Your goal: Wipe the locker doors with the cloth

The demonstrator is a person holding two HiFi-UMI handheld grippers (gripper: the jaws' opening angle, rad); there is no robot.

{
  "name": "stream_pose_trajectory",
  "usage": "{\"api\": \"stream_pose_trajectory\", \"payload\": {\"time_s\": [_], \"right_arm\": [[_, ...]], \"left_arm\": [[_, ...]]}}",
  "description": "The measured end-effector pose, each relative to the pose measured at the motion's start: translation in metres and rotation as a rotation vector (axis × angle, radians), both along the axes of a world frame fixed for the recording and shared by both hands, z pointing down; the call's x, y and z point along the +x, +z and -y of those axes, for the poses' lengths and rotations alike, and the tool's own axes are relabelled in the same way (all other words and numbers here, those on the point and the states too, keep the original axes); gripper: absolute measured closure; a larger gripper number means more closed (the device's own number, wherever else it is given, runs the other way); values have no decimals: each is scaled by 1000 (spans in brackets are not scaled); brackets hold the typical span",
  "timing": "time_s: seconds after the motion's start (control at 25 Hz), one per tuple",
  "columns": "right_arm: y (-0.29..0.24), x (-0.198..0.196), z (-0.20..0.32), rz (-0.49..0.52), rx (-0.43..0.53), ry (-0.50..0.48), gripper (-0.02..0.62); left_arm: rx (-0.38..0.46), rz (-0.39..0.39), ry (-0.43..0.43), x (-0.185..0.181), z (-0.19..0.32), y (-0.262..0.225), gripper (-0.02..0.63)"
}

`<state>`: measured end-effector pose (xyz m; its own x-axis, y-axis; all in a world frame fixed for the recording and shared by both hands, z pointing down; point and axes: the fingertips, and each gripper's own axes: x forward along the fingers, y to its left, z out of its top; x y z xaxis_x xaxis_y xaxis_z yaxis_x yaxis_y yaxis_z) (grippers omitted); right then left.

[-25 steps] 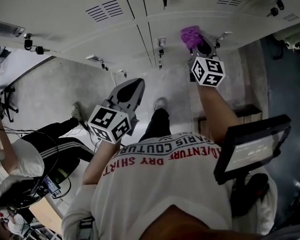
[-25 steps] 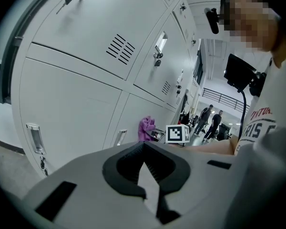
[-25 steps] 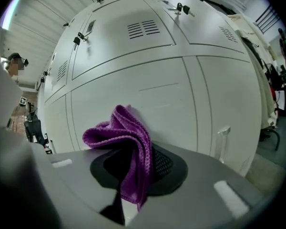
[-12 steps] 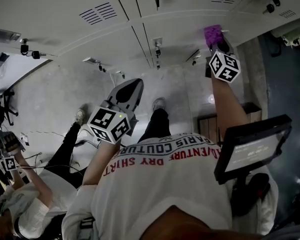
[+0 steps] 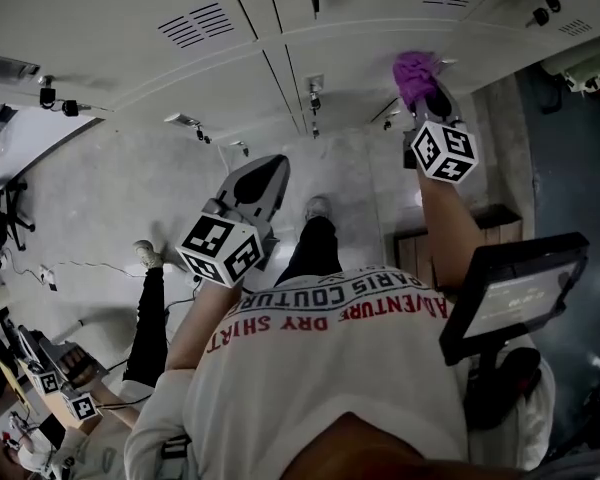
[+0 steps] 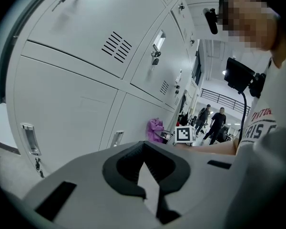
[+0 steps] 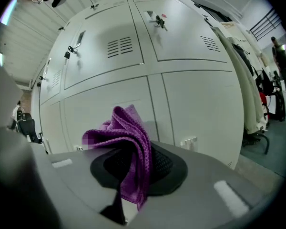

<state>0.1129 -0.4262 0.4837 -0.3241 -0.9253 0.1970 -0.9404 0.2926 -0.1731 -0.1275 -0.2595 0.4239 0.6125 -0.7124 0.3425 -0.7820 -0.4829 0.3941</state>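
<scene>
The purple cloth (image 7: pixel 128 147) was clamped between the jaws of the right gripper (image 7: pixel 133 175), bunched and projecting beyond their tips toward a lower locker door (image 7: pixel 109 104); contact with the door could not be confirmed. The right arm was extended forward. The left gripper (image 6: pixel 145 175) was held lower and nearer the body, its jaws closed at the tips and empty.

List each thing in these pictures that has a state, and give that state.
right gripper, shut on the purple cloth
purple cloth, bunched up, pinched between the jaws
left gripper, shut, holding nothing
locker doors, all closed
key, hanging in a door lock
</scene>
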Motion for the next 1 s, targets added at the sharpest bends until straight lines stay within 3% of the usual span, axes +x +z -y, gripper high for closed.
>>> {"api": "stream_pose_trajectory", "payload": {"time_s": [0.24, 0.52, 0.84, 1.0], "right_arm": [[0, -70, -36, 48, 23, -160, 531], [46, -143, -58, 40, -67, -309, 531], [87, -184, -28, -50, -109, -327, 531], [98, -187, -17, -42, -129, -292, 531]], "left_arm": [[-3, -3, 2, 0, -2, 3, 604], [-15, 4, -22, -14, -3, 9, 604], [-43, 4, -50, -28, -2, 23, 604], [-50, 8, -49, -30, 0, 27, 604]]}}
